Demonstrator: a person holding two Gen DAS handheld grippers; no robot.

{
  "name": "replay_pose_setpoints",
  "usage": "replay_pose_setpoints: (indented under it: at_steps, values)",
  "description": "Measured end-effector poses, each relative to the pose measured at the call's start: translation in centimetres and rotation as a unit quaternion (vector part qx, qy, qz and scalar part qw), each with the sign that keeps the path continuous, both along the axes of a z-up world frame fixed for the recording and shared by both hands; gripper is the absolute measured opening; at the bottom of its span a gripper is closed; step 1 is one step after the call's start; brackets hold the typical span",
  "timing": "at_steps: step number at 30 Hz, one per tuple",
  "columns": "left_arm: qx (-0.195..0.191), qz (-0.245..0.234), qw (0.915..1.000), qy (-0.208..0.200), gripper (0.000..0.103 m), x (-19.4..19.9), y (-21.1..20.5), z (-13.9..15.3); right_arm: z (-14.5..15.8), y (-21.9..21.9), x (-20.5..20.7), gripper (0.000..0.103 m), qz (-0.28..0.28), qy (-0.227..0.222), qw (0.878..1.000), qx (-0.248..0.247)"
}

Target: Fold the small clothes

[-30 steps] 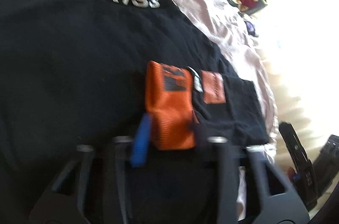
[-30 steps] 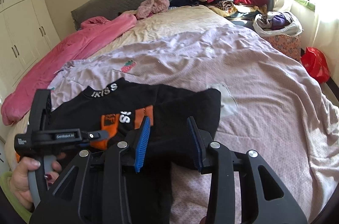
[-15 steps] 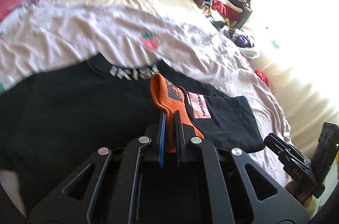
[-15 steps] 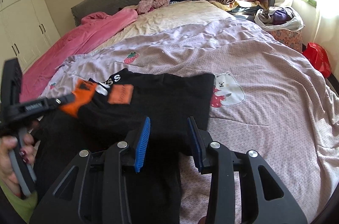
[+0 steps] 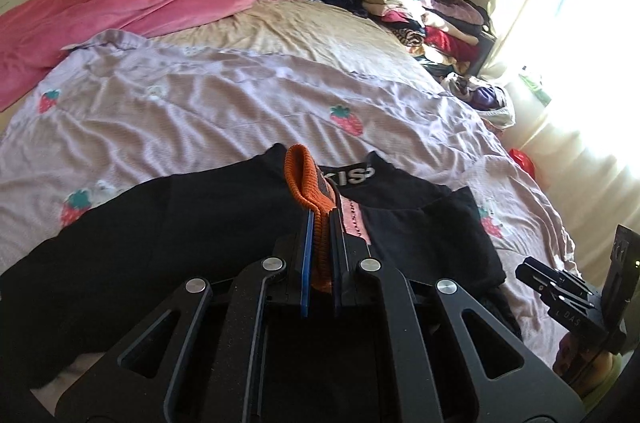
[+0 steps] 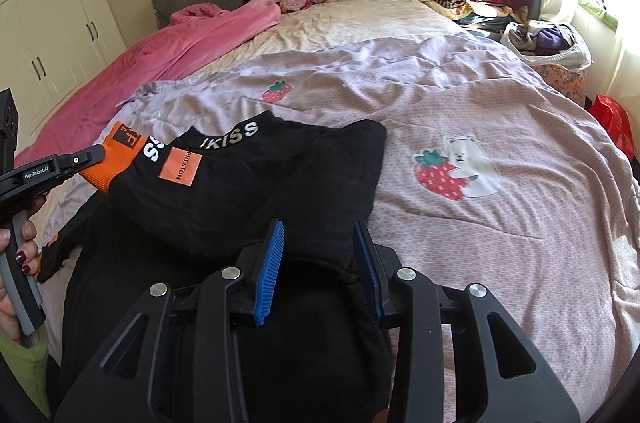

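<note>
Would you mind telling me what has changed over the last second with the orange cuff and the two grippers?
The left gripper, open around the orange cuff a second ago, closed on it and lifted it, pulling the sleeve across the black top toward the person's left. The right gripper stayed open over the top's near edge.

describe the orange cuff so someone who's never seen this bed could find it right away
On the lilac strawberry-print cover lies a black top. At its left end, the left gripper is shut on the orange cuff. It is the only ribbed orange knit there, unlike the flat orange PRESTON patch beside it.
</note>
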State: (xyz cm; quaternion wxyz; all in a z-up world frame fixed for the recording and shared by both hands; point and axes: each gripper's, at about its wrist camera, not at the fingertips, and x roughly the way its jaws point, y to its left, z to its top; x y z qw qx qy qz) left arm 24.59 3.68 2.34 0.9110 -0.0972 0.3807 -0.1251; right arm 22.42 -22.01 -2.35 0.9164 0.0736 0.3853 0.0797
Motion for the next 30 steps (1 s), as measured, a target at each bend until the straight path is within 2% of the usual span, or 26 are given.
replay_pose_setpoints:
  at_steps: [5, 12, 16, 21, 25, 30]
  values:
    - [0.0, 0.02, 0.9998, 0.001, 0.002, -0.2, 2.3, -0.4, -0.5, 1.4, 0.6, 0.035, 0.014, 0.009, 1.0, -0.013]
    - [0.014, 0.028, 0.9982, 0.05, 0.002, 0.3, 3.9, -4.4, -1.2, 1.7, 0.7, 0.035, 0.01, 0.02, 1.0, -0.016]
    - [0.009, 0.035, 0.9976, 0.06, 0.003, -0.2, 4.8, -5.3, -1.2, 1.7, 0.7, 0.036, 0.009, 0.02, 1.0, -0.02]
    - [0.023, 0.047, 0.9974, 0.05, 0.003, -1.0, 6.1, -4.8, -0.9, 1.6, 0.6, 0.038, 0.011, 0.013, 0.999, -0.027]
    - [0.013, 0.052, 0.9978, 0.038, 0.003, -1.6, 7.0, -3.4, -0.7, 1.5, 0.5, 0.038, 0.009, 0.007, 0.999, -0.04]
    - [0.007, 0.011, 0.9989, 0.044, 0.006, -1.4, 4.1, -2.7, -0.3, 2.0, 0.6, 0.038, 0.015, 0.002, 0.999, -0.046]
